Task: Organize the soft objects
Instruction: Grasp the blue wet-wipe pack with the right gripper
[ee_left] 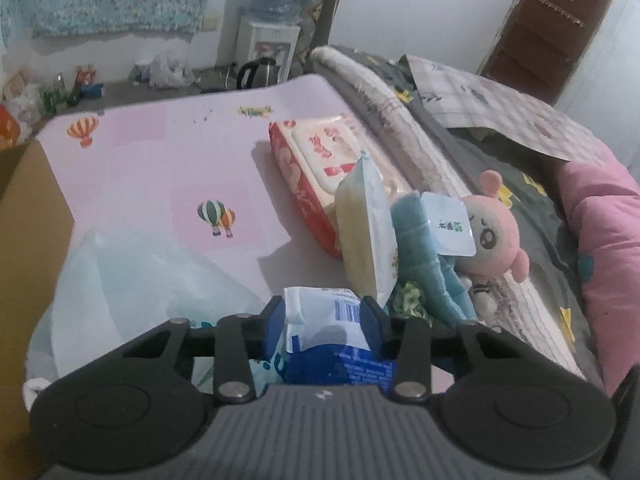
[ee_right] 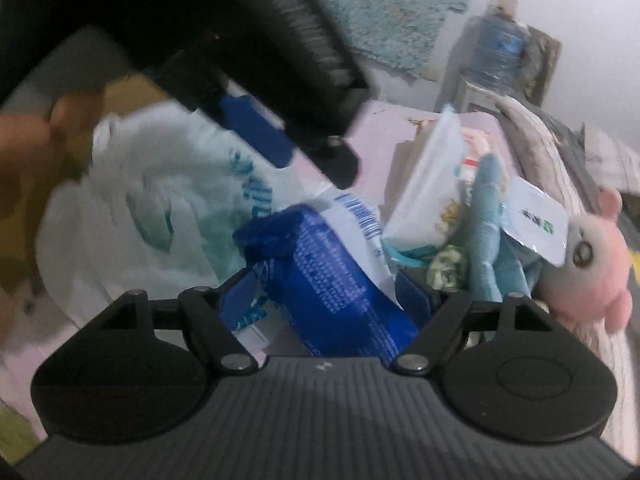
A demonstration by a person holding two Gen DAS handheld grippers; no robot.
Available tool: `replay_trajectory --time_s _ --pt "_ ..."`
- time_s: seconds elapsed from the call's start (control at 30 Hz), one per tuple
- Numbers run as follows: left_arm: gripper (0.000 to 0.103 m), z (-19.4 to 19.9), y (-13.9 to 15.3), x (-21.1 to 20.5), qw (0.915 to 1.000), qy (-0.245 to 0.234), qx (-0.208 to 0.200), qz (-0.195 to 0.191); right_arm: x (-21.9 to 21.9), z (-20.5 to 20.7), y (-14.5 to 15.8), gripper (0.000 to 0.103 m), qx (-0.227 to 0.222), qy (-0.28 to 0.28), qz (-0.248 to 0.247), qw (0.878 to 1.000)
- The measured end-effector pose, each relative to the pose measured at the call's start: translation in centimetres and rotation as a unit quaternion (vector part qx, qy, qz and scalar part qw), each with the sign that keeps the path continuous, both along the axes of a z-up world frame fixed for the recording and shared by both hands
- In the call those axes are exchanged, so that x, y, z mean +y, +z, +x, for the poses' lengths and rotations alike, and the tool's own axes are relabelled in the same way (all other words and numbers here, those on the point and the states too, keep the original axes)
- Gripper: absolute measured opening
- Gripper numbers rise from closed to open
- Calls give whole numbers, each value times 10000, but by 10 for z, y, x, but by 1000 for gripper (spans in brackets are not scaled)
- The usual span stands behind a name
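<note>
My left gripper [ee_left: 325, 307] is shut on a blue and white tissue pack [ee_left: 328, 328] low over the pink table mat [ee_left: 160, 168]. In the right wrist view the same blue pack [ee_right: 328, 264] lies between the fingers of my right gripper [ee_right: 332, 284], which looks shut on it; the left gripper [ee_right: 280, 80] reaches in from above left. A white plastic bag [ee_left: 140, 280] lies at the left, also in the right view [ee_right: 160, 208]. A red wipes pack [ee_left: 316, 160], a white wipes pack [ee_left: 366, 228], a blue plush [ee_left: 424, 248] and a pink plush doll [ee_left: 496, 232] sit at the right.
A cardboard box [ee_left: 24, 220] stands left of the table. A bed with grey and pink bedding [ee_left: 560, 208] runs along the right. A water dispenser [ee_left: 272, 40] and a kettle [ee_left: 258, 72] stand beyond the table's far edge.
</note>
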State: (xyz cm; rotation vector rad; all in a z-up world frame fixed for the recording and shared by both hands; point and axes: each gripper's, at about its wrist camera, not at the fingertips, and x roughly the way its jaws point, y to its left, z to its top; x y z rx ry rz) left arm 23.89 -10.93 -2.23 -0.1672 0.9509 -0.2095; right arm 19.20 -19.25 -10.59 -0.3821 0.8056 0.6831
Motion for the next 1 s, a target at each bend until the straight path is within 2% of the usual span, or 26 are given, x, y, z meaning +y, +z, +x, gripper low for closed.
replay_trajectory --time_s 0.27,0.4,0.47,0.53,0.63,0.77,0.87,1.0 --pt "38 6 -11 -3 9996 -72 228 -163 29 -5 -11 80 -574 442 -844 9938" --pt "37 6 -13 -6 9992 -125 293 -244 39 -2 -21 80 -588 421 -1135 9909" --pt "37 4 -10 -7 9992 -137 263 -255 40 0 -25 76 -563 329 -1138 9914" --pt "38 1 -6 -6 9992 -155 197 -312 37 2 -23 70 -485 207 -943 9941" --pt "40 -9 6 -7 9992 -250 -128 -284 24 6 -16 63 -328 -72 -508 9981" --pt "48 -27 25 -7 9969 -398 -659 -177 -5 15 -4 59 26 -543 401 9977" --pt "53 -39 36 -7 9942 -499 -937 -175 -34 27 1 59 457 -922 1268 9866" --pt "59 -51 47 -4 9911 -548 -1200 -180 -69 38 3 59 900 -1355 2265 9603"
